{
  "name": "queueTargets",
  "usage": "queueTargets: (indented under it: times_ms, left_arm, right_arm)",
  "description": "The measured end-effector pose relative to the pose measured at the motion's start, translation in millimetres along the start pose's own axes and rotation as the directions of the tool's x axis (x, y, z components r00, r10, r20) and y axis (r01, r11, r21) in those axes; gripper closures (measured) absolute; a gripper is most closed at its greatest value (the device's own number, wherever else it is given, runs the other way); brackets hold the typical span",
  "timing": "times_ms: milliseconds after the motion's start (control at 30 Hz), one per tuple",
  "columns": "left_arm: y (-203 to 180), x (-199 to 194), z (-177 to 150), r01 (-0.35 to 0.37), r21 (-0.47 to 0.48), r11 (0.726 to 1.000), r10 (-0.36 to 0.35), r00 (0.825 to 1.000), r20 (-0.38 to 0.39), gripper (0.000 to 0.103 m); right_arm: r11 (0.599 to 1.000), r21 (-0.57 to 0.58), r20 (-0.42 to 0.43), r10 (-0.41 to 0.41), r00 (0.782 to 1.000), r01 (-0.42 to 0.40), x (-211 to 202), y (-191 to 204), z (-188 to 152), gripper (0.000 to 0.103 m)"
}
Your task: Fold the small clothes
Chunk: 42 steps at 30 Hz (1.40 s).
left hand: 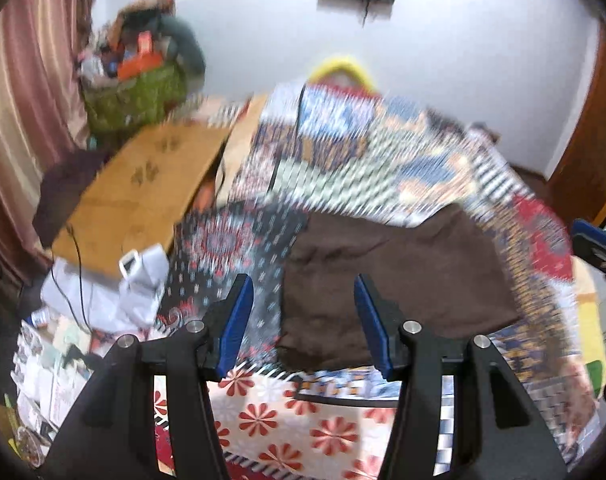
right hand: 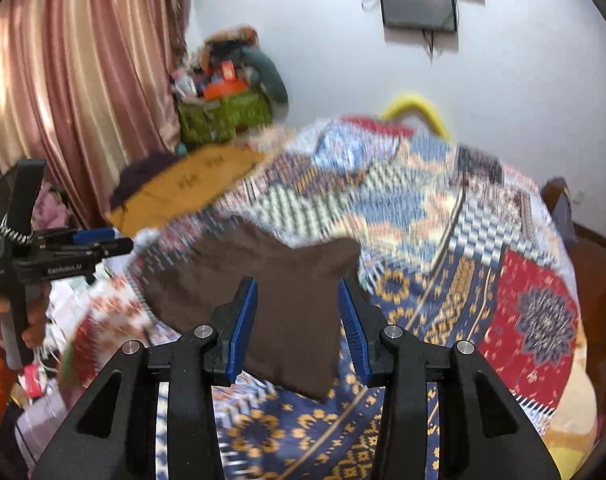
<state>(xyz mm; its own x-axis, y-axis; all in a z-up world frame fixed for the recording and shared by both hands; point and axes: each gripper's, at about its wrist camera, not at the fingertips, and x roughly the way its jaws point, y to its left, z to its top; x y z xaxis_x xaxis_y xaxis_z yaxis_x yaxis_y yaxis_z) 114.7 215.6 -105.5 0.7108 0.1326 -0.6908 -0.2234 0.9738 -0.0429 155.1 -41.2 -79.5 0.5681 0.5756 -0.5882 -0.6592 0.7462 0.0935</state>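
A small dark brown garment lies flat on the patterned patchwork bedspread. It also shows in the right wrist view. My left gripper is open and empty, hovering above the garment's near left part. My right gripper is open and empty, above the garment's near right corner. The left gripper also shows at the left edge of the right wrist view, held by a hand. The right gripper's tip shows at the right edge of the left wrist view. Both views are motion-blurred.
A brown cardboard sheet lies left of the bed, with a green bag of clutter behind it. Papers and a white bag lie on the floor at left. Pink curtains hang at left. A yellow hoop sits at the bed's far end.
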Motion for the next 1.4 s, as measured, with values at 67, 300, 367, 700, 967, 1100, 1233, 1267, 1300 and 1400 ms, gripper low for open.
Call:
queueTargets:
  times_ms: [67,300,367,700,967,1100,1233,1267,1300,1400]
  left_arm:
    - [-11,-29,7,0.011,0.012,1.000,-0.012,0.998,0.068,0.051]
    - [-50,-134,6,0.024,0.058,0.998,-0.042,0.945,0.323,0.051]
    - [-60,-158,-2,0.012,0.073,0.997,-0.039,0.923,0.383,0.051]
    - [-80,-228,-39,-0.039,0.060,0.997,0.000,0.836,0.548,0.016]
    - [-79,-232,-48,-0.062,0.053,0.997,0.022,0.829,0.558,0.000]
    - [-82,-231,-51,-0.055,0.056,0.997,0.015,0.832,0.554,0.000]
    - [-81,-231,-53,-0.049,0.060,0.997,0.007,0.833,0.554,0.000]
    - [-81,-231,-53,-0.048,0.060,0.997,0.006,0.833,0.554,0.000]
    - [-81,-230,-53,-0.047,0.061,0.997,0.005,0.832,0.555,0.000]
    - [-83,-229,-55,-0.049,0.066,0.997,0.004,0.830,0.557,0.000]
  right_arm:
    - [1.000,-0.006,0.058,0.008,0.998,-0.008,-19,10,7,0.065]
    - [0.999,-0.042,0.276,0.039,0.960,-0.028,-99,44,20,0.065]
    - [0.998,-0.059,0.322,0.045,0.946,-0.028,-117,53,21,0.065]
    - [0.998,-0.055,0.444,0.033,0.895,-0.010,-165,81,-4,0.053]
    - [0.999,0.004,0.466,-0.042,0.884,0.045,-165,74,-13,0.011]
    - [0.997,0.016,0.471,-0.071,0.879,0.072,-169,74,-16,0.005]
    - [0.995,0.009,0.467,-0.090,0.880,0.097,-170,78,-19,0.002]
    - [0.995,0.010,0.464,-0.090,0.881,0.097,-170,77,-20,0.002]
    - [0.995,0.011,0.460,-0.089,0.883,0.094,-170,77,-19,0.002]
    - [0.996,0.015,0.454,-0.086,0.887,0.089,-171,76,-22,0.002]
